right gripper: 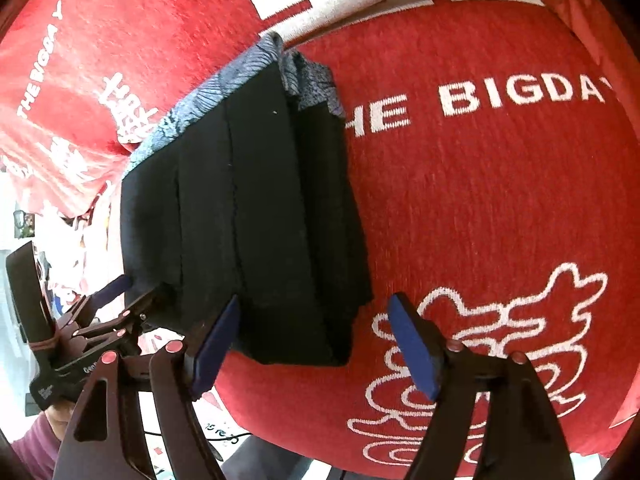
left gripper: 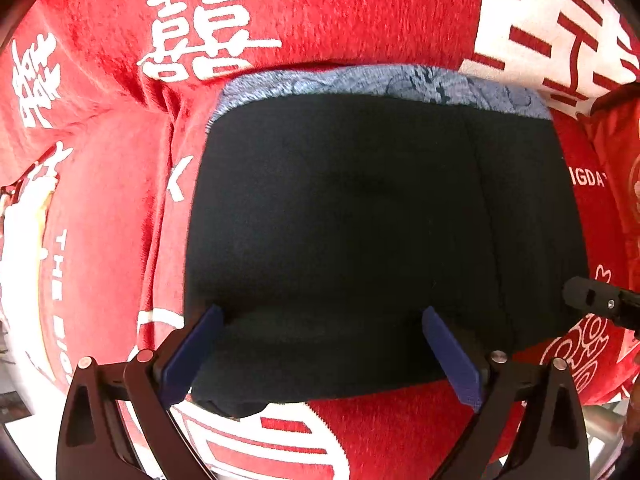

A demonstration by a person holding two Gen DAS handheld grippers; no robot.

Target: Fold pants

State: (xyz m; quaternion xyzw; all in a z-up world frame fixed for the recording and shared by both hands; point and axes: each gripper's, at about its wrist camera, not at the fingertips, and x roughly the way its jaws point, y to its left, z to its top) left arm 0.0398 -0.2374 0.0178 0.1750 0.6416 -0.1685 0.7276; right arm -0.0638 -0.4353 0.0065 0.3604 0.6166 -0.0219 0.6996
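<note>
On the red blanket (left gripper: 360, 12), folded pants (left gripper: 360, 220); both tongs (left gripper: 322, 344) (right gripper: 314, 340) released; only right view shows stacked layers.

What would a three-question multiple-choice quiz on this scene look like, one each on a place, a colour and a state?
1. Where do the pants lie?
A. on a red blanket
B. in a basket
C. on a bare wooden floor

2. What colour is the patterned band along the pants' far edge?
A. yellow
B. blue-grey
C. green

3. How do the jaws of the left gripper stand?
A. shut on the pants
B. shut on the blanket
C. open

Answers:
1 A, red cloth with white lettering surrounds the pants.
2 B, the band looks blue-grey against the black cloth.
3 C, its blue fingers stand wide apart.
</note>
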